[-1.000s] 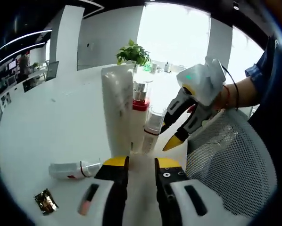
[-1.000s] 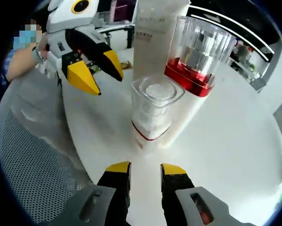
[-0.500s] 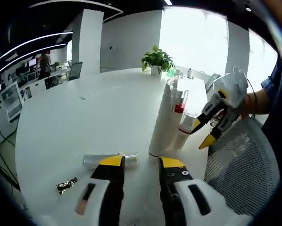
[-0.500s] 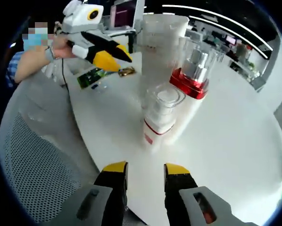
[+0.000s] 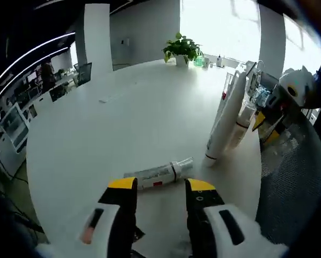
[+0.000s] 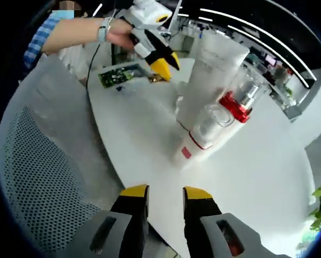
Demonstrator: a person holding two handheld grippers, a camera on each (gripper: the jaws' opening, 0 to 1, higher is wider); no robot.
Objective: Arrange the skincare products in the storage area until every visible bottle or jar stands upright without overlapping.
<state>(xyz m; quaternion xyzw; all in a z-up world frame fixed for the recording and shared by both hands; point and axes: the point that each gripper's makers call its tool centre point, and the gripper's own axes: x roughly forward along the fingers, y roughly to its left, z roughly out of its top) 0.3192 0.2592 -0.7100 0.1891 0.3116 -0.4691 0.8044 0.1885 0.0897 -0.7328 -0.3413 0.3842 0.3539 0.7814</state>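
**One bottle down, three upright at the surface edge**

The white, glossy round surface (image 5: 96,129) carries a cluster of skincare products near its edge beside a grey mesh chair (image 6: 37,177). In the right gripper view, a tall white tube (image 6: 206,80) stands cap-down, smooth and matte, tapering wider toward its crimped top. Touching it are a bottle with a red collar and clear cap (image 6: 241,102) and a shorter white bottle with a clear square cap (image 6: 203,131), its small red label just readable as a patch; the print on all three is too blurred to read.

In the left gripper view, a slim clear-capped bottle (image 5: 158,173) lies on its side just ahead of the left tool (image 5: 155,188), well apart from the standing group. The left tool's yellow-tipped jaws stand apart and hold nothing. The right tool (image 6: 165,192) likewise has its jaws parted and empty, hovering over the surface edge short of the cluster.

Beyond the tube, a green packet (image 6: 116,77) and a small gold wrapper (image 6: 156,78) lie flat. A potted plant (image 5: 182,49) stands at the far edge.
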